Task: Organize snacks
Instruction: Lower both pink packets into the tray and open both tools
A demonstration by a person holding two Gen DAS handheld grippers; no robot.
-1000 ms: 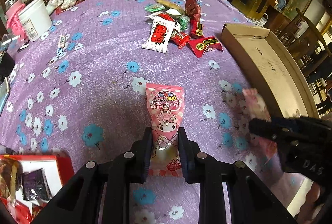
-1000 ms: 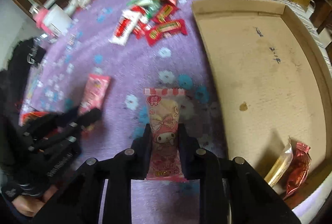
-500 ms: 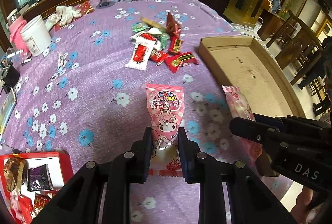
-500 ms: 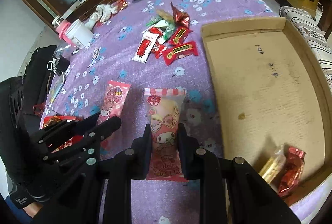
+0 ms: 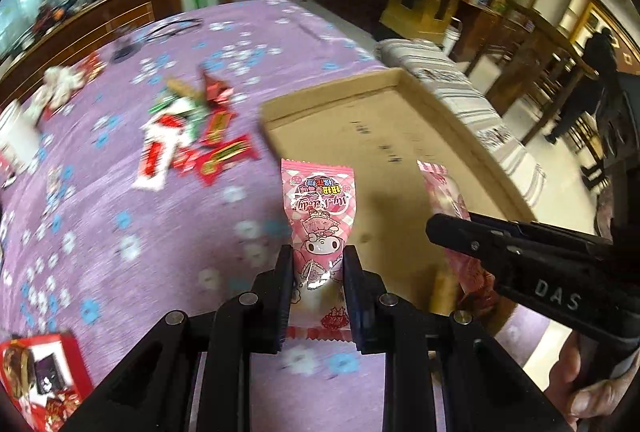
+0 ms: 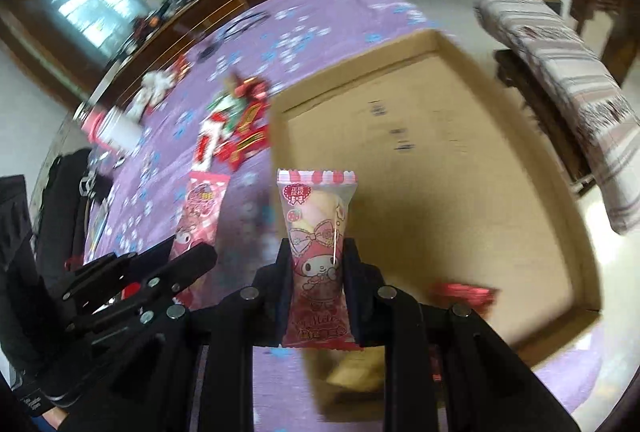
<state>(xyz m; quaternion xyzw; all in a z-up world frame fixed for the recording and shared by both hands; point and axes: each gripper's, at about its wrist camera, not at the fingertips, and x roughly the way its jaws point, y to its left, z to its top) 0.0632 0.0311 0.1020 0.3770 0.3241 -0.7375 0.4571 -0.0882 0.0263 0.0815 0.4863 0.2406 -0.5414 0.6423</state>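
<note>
My left gripper (image 5: 316, 272) is shut on a pink checked snack packet (image 5: 318, 216), held in the air over the near left edge of the cardboard tray (image 5: 400, 135). My right gripper (image 6: 318, 264) is shut on a pink cartoon snack packet (image 6: 316, 232), also in the air just above the tray (image 6: 460, 167). Each gripper shows in the other's view: the right one (image 5: 448, 228) to the right, the left one (image 6: 188, 252) to the left, both with their packets. A heap of red and green snacks (image 5: 192, 135) lies on the purple flowered cloth (image 5: 120, 216).
A red snack (image 6: 460, 290) and a yellowish one (image 6: 352, 372) lie at the tray's near end. A red box (image 5: 36, 376) with sweets sits at the lower left. A white tub (image 6: 116, 129), glasses (image 5: 168, 27) and a striped cushioned seat (image 6: 560, 71) lie further off.
Both grippers have swung right and risen with their packets, from over the purple cloth to over the cardboard tray. The grips have not changed.
</note>
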